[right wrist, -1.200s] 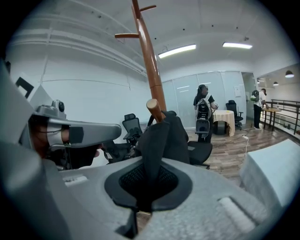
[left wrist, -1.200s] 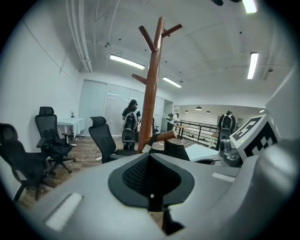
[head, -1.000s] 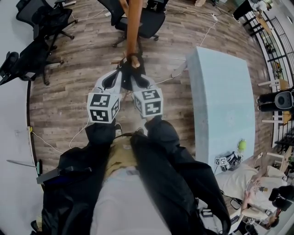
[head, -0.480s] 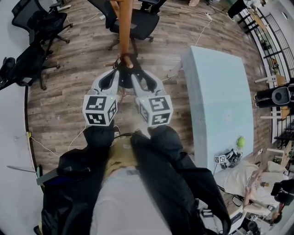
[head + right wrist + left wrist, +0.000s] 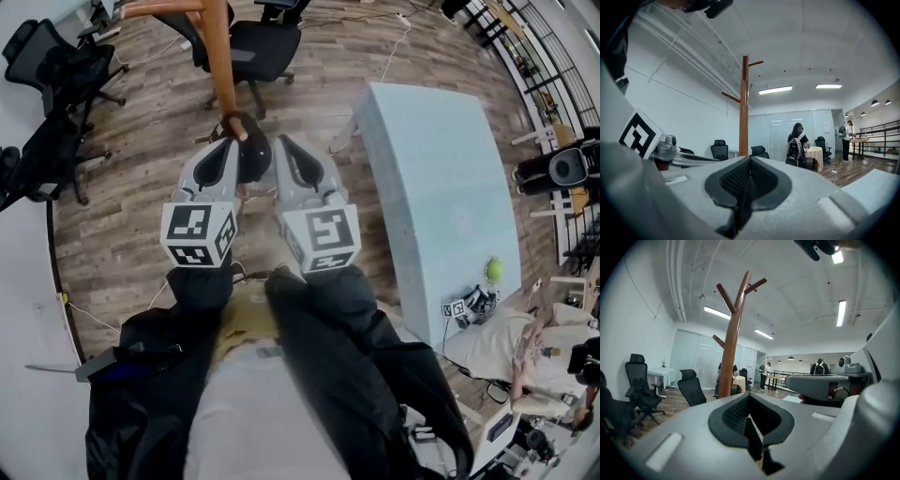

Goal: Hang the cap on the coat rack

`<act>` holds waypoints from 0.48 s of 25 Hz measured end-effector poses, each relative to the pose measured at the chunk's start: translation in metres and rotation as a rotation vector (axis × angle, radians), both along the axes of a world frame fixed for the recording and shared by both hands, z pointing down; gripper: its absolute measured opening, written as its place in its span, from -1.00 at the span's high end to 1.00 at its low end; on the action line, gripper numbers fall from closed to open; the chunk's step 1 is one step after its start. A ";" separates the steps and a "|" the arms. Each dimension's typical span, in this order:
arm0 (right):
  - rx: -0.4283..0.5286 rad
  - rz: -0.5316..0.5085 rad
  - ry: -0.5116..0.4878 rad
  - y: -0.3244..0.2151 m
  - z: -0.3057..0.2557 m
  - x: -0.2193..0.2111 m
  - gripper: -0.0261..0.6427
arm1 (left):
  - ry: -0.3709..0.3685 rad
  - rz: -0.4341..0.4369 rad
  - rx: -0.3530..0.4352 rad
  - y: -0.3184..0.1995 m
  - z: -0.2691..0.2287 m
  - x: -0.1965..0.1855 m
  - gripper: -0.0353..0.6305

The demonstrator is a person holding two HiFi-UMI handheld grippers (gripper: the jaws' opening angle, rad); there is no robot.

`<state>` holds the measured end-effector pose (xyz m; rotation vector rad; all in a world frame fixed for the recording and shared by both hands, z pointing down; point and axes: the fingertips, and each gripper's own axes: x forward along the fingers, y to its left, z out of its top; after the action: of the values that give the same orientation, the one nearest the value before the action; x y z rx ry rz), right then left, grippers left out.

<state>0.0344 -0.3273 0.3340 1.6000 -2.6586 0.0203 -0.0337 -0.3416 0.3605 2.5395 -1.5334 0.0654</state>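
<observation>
Head view, upper middle: cap pinched by the left gripper just below the coat rack, right gripper squeezed together on nothing, so I'd guess next is lifting it onto a peg.

The wood-plank floor carries the wooden coat rack at the far centre, black office chairs at the far left, another black chair just behind the rack, and a long pale blue table at the right.
</observation>
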 end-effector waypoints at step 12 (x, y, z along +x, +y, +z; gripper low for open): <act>0.036 0.076 0.006 0.001 -0.008 0.016 0.93 | -0.004 0.072 0.041 -0.002 -0.013 0.023 0.90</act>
<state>0.0507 -0.3261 0.3256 1.7076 -2.6071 -0.0302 -0.0107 -0.3438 0.3478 2.6275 -1.4591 0.0486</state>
